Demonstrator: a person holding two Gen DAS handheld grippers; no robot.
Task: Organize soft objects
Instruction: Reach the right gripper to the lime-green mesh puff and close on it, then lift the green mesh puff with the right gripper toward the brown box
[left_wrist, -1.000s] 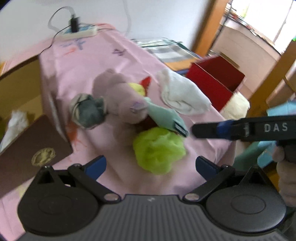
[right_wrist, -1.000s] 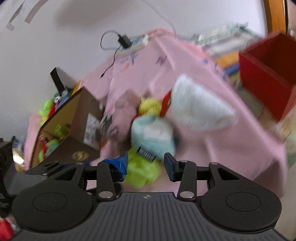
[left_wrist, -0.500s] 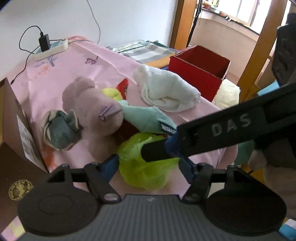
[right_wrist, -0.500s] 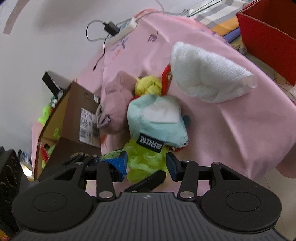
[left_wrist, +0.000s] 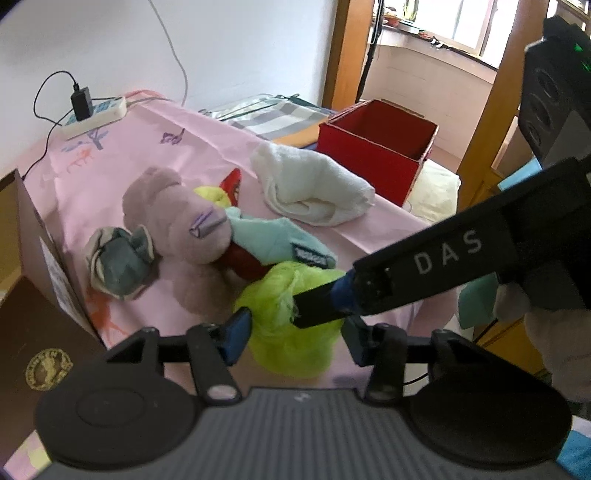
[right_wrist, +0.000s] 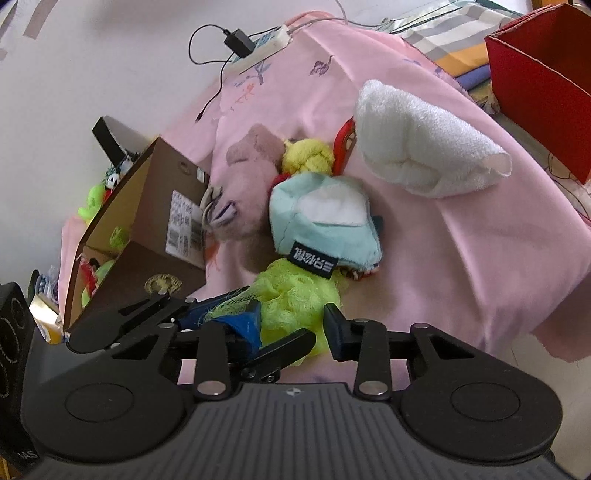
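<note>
Caught mid-grab: both closing around the green mesh puff (left_wrist: 291, 325) between the left hand-held gripper (left_wrist: 295, 334) and right hand-held gripper (right_wrist: 291, 328), neither pinching yet; next probably squeezing, then lifting.

White letters "DAS" stand on the black right gripper (left_wrist: 317, 304) arm. The black label on the mint-green plush toy (right_wrist: 325, 225) is too small to read.

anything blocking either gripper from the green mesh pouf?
Nothing visible blocks either. The green mesh pouf already sits between the fingers of both the left gripper and the right gripper, whose jaws are closing on it. The two grippers crowd each other there. The teal plush only rests against the pouf's far side.
</note>
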